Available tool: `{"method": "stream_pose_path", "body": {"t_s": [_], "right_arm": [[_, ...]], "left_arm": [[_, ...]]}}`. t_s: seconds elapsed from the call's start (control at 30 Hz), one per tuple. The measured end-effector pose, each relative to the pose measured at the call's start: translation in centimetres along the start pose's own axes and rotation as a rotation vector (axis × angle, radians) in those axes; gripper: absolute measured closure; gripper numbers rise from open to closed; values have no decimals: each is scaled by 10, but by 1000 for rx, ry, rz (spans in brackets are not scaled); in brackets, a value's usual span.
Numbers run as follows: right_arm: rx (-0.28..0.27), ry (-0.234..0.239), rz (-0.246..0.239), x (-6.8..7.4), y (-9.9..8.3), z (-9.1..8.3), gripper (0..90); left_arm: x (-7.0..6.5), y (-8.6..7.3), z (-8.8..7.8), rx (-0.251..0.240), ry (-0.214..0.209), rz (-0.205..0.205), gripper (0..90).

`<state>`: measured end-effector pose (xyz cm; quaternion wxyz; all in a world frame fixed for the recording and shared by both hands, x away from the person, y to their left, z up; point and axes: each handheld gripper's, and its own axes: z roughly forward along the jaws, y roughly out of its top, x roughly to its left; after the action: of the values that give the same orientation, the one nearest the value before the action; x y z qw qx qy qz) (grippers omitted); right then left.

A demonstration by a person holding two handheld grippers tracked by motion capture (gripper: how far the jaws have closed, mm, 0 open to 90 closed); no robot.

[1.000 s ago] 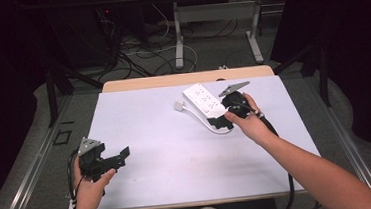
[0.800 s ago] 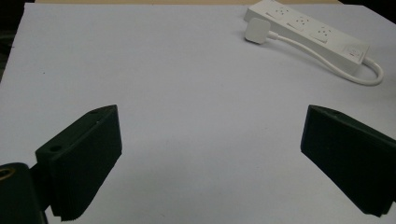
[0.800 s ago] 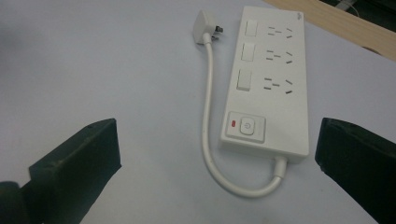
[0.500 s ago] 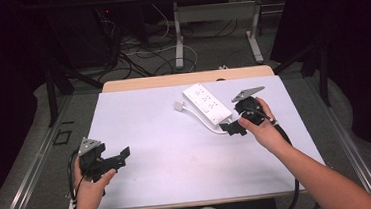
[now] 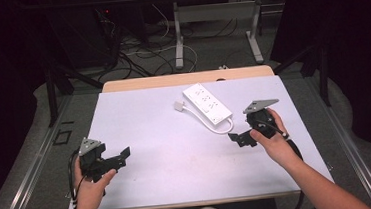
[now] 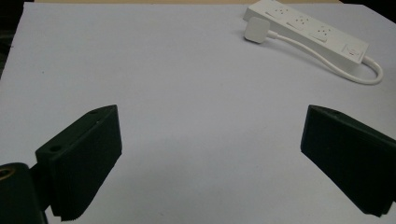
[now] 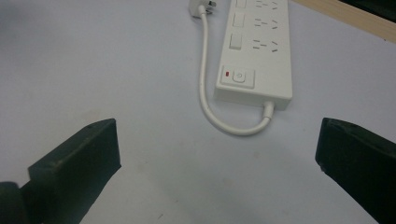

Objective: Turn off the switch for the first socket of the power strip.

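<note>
A white power strip [image 5: 207, 103] lies at the back centre of the white table top [image 5: 166, 136], its short cord looping round to a white plug [image 5: 178, 105]. My right gripper [image 5: 241, 139] is open, held just right of and nearer than the strip, with nothing between its jaws. In the right gripper view the strip [image 7: 257, 46] and cord [image 7: 219, 116] lie ahead of the wide-apart jaws. My left gripper [image 5: 120, 157] is open near the front left of the table, far from the strip [image 6: 310, 28] and holding nothing.
A wooden table edge [image 5: 186, 78] runs along the back. Beyond it are desk legs [image 5: 178, 35] and cables on the floor [image 5: 134, 53]. Metal rails [image 5: 33, 166] flank the table on both sides.
My right gripper has drawn back from the power strip toward the front right, leaving the strip on the table. The left gripper has stayed put.
</note>
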<state>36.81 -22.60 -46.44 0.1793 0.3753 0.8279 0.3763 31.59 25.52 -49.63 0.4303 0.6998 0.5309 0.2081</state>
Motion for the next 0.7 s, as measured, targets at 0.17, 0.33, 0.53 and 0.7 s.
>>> {"method": "stream_pose_path", "body": {"t_s": [0.17, 0.33, 0.53, 0.7], "right_arm": [[-17, 7, 30, 0, -14, -5, 0], [-38, 6, 71, -2, -26, -10, 0], [-39, -20, 87, -7, -40, -15, 0], [-33, -23, 116, -13, -52, -16, 0]], "left_arm": [[0, 0, 0, 0, 0, 2, 53], [0, 0, 0, 0, 0, 1, 53], [0, 0, 0, 0, -2, -4, 53], [-1, 0, 0, 0, -1, -4, 52]]}}
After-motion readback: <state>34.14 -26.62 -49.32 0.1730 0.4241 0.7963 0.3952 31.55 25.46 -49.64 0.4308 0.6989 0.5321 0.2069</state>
